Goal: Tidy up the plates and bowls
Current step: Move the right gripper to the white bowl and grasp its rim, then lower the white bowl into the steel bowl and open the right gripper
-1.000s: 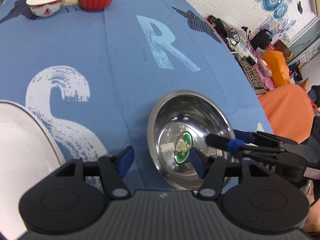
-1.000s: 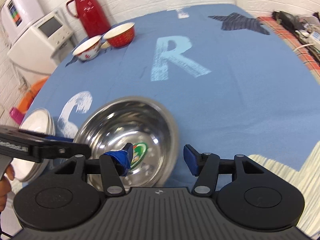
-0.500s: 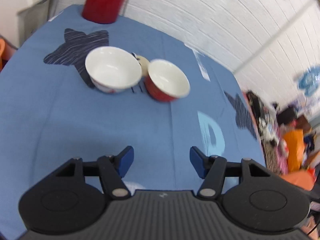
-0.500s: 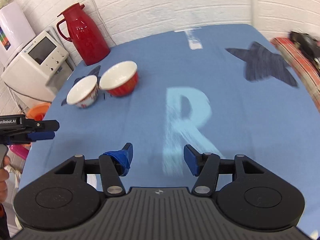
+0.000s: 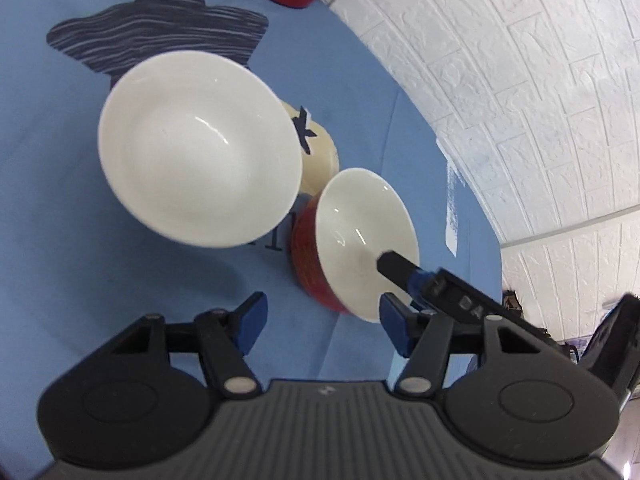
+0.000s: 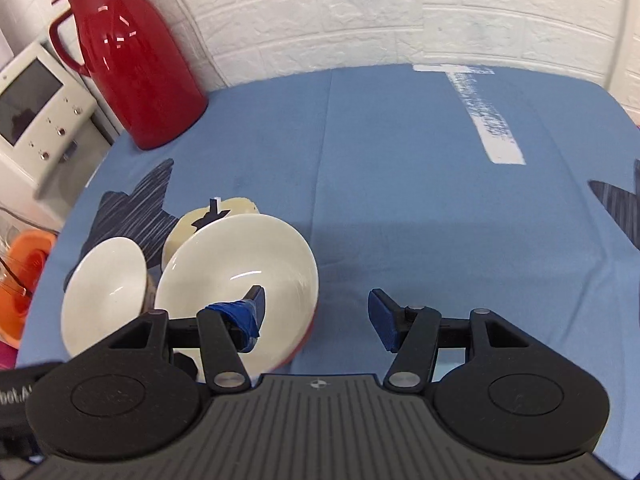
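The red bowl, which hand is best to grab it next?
Probably the right. The right gripper is open with one finger already inside the red bowl rim. The left gripper, also open, sits short of both bowls.

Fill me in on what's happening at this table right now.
A person holds a gripper in each hand over two bowls on the blue tablecloth. The right gripper has one finger inside the red bowl, jaws open. The left gripper, also open, hovers near the white bowl. A red thermos stands behind.
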